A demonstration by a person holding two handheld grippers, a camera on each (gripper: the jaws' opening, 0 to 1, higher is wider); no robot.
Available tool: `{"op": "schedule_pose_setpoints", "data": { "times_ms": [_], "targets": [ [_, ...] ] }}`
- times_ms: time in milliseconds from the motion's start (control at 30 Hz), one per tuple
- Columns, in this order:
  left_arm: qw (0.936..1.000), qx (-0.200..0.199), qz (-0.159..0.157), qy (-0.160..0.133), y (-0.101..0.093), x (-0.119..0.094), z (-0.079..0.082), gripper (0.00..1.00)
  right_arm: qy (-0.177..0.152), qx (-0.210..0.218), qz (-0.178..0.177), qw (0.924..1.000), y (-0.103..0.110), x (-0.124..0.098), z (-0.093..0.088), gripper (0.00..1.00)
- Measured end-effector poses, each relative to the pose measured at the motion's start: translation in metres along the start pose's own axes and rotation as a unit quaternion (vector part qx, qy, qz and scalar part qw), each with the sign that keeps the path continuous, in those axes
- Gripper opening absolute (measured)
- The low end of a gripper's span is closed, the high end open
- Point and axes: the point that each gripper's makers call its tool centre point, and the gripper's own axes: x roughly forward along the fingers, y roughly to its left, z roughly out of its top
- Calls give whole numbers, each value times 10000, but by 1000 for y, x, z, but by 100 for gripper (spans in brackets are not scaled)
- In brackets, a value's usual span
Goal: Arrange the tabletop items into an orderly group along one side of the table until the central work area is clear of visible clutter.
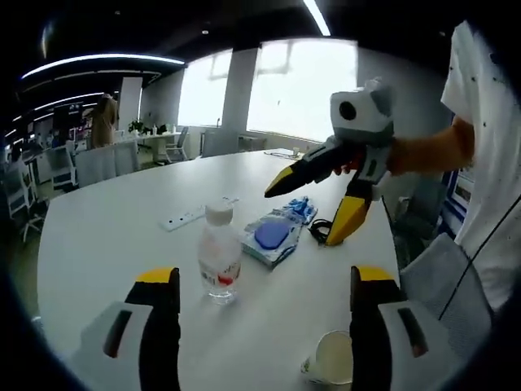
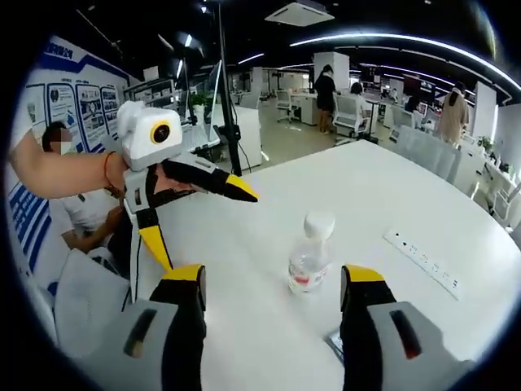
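A clear water bottle (image 1: 220, 257) with a white cap and red label stands upright on the white table (image 1: 106, 244), just beyond my open left gripper (image 1: 264, 275). A blue-and-white packet (image 1: 277, 232) lies behind it, with a black looped item (image 1: 319, 230) beside it. A white paper cup (image 1: 334, 362) sits by my right-hand jaw. My right gripper (image 1: 303, 216) hovers open over the packet. In the right gripper view, the bottle (image 2: 309, 257) stands ahead of my open right gripper (image 2: 274, 273), and the left gripper (image 2: 207, 230) is open at the left.
A white power strip (image 1: 183, 217) lies further back on the table, also visible as a power strip (image 2: 423, 261) at the right. Office chairs (image 1: 98, 163) ring the far edge. A seated person (image 2: 73, 212) is beside the table, and others stand in the background.
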Motion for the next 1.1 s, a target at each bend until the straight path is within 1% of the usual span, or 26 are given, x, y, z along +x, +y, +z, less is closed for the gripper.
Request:
{"op": "schedule_pose_setpoints", "data": {
  "times_ms": [133,167,200,267,300,367,467,533,600,667,700,733,767,833,867,933,1033,1100],
  "targets": [
    [10000,-18,60,-25,-11,-10,0,89,176,70,112,9998,13,-1,-8,67],
    [9999,-39,81,-43,-14,-14,1,90,253,80,136,9996,16,-2,-11,66],
    [9999,-43,99,-48,-17,-17,1,90,407,71,198,9989,21,-2,-16,66],
    [9999,-49,124,-44,-22,-21,0,90,414,60,225,9989,23,-1,-18,65],
    [9999,-20,140,-14,-28,-26,-2,90,531,70,306,9981,29,-1,-22,64],
    [9998,30,179,64,-33,-30,-7,90,634,137,427,9970,37,0,-28,63],
    [9997,64,205,152,-44,-38,-15,90,712,170,517,9960,47,3,-33,60],
    [9996,67,227,175,-50,-43,-19,90,862,207,574,9944,54,6,-40,58],
    [9995,41,264,183,-55,-48,-23,89,863,219,587,9943,57,9,-42,55],
    [9994,29,296,191,-58,-53,-27,89,1051,345,663,9916,66,15,-51,53],
    [9993,7,317,184,-59,-55,-28,89,1045,376,691,9914,68,18,-53,52],
    [9993,-35,341,157,-62,-58,-29,89,1146,459,734,9896,73,22,-57,50],
    [9992,-50,360,138,-63,-60,-30,89,1262,471,752,9880,76,24,-62,49],
    [9991,-72,411,122,-66,-65,-32,89,1315,465,752,9874,81,32,-65,46],
    [9990,-69,425,122,-68,-67,-34,88,1476,492,760,9849,84,34,-70,44],
    [9989,-63,452,117,-70,-71,-36,88,1533,523,760,9839,87,40,-72,39],
    [9987,-101,507,42,-72,-76,-37,88,1767,455,715,9806,91,48,-79,37],
    [9984,-130,545,4,-72,-78,-38,88,1794,538,736,9796,94,54,-80,36]
  ]
}}
